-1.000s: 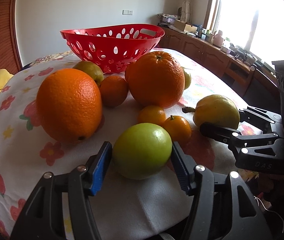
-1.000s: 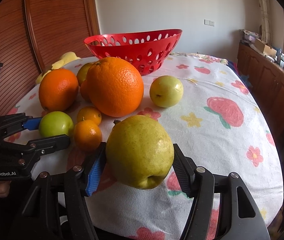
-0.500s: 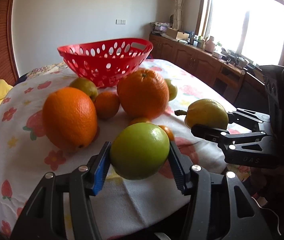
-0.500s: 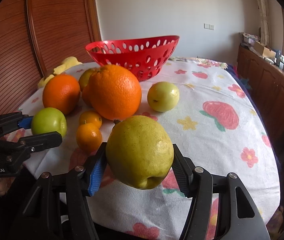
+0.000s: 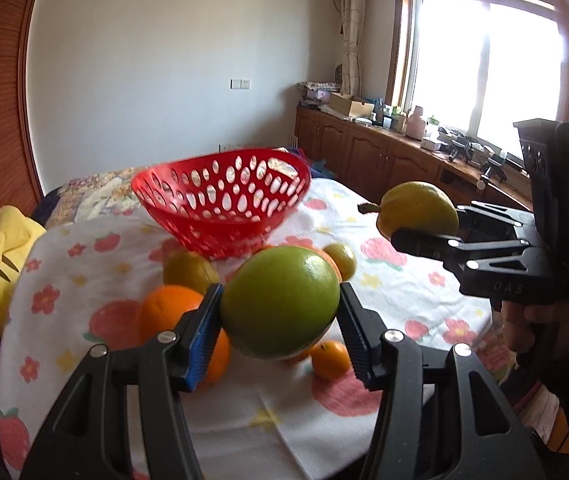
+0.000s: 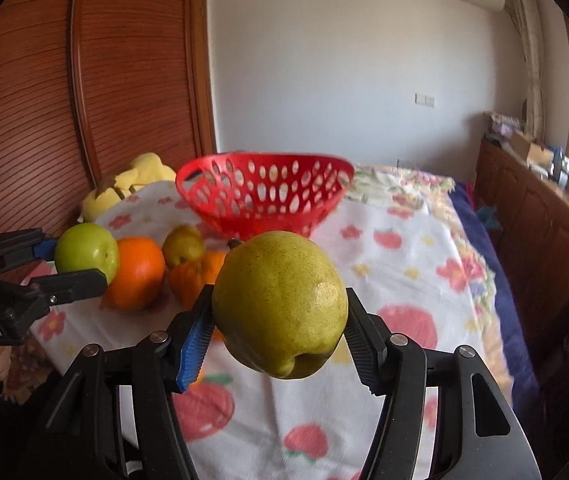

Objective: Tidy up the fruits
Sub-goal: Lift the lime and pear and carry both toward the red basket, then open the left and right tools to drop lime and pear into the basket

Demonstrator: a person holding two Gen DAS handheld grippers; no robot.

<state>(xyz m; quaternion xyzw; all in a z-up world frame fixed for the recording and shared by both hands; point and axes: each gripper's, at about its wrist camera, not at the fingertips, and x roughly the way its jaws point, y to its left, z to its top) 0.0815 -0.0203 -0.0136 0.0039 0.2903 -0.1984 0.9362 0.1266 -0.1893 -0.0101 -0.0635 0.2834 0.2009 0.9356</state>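
A green apple is clamped between the pads of the left gripper and is held clear of the desk; the jaws have just been closing on it. A yellow-green pear is clamped in the right gripper in the same way, its stem end turned away from the camera, and it too is held above the cloth.

Ahead of both grippers, at the far part of the flowered cloth, a red perforated basket is seen; nothing can be made out inside it. Between the grippers and the basket, lower than the held fruit, the remaining fruit is gathered: a large orange just below and beyond the left gripper, a second orange mostly hidden behind the pear, a yellowish pear near the basket's foot, a small yellow-green fruit beside the apple's far edge, and a small mandarin under the left gripper's right finger.

In the left wrist view the right gripper is seen to the right with a person's hand on its grip. Far to the left of the left gripper, a yellow plush toy lies at the desk's edge.
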